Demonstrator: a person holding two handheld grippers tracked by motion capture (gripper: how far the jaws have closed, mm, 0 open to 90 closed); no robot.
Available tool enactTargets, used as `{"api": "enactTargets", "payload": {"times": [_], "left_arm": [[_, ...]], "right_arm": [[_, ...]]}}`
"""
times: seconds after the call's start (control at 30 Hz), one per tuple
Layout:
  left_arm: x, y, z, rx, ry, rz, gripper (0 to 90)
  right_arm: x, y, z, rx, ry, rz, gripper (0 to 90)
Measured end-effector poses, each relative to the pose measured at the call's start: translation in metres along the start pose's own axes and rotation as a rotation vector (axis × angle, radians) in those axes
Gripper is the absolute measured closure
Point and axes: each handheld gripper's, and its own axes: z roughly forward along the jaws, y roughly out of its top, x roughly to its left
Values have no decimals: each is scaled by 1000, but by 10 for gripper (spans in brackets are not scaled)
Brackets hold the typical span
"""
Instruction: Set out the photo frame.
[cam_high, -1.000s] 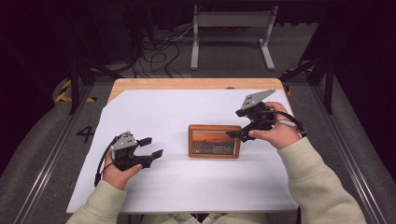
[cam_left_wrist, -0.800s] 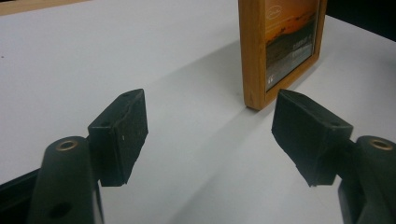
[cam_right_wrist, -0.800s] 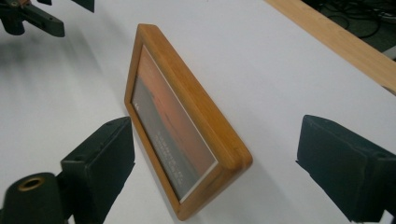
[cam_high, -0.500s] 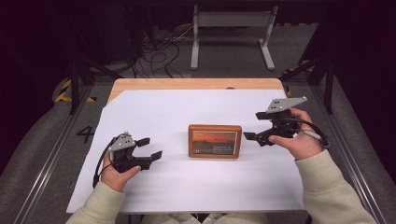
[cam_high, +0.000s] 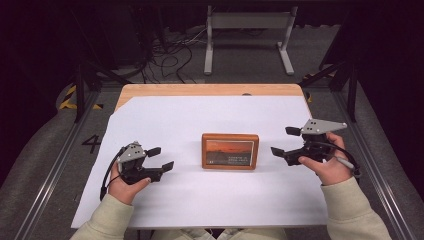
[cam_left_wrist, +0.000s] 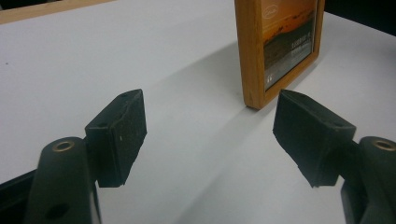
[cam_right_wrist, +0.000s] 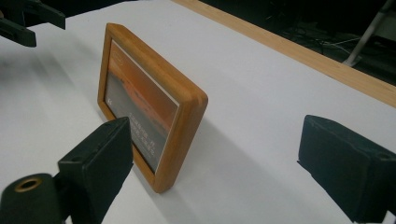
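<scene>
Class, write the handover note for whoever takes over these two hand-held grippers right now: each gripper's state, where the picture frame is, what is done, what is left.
Left gripper: open, nothing between its jaws, held low over the white sheet, left of the frame.
Right gripper: open, empty, just right of the frame, jaws pointing toward it.
Wooden picture frame: mid-table on the sheet, standing upright on its long edge, sunset picture facing the person; neither gripper touches it.
Done: frame stands freely.
Left: probably nothing but to check that it stays steady.
</scene>
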Motion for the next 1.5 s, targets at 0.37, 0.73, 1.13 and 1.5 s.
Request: {"api": "enactTargets", "payload": {"times": [0.37, 0.73, 1.13, 1.5], "left_arm": [[0, 0, 0, 7, 16, 6, 255], [-1, -2, 0, -26, 24, 20, 241], [3, -8, 4, -24, 0, -7, 245], [3, -9, 6, -14, 10, -10, 244]], "right_arm": [[1, -38, 3, -52, -30, 30, 115], [0, -68, 5, -112, -58, 27, 114], [-4, -94, 18, -92, -55, 53, 112], [-7, -95, 26, -70, -90, 99, 109]]}}
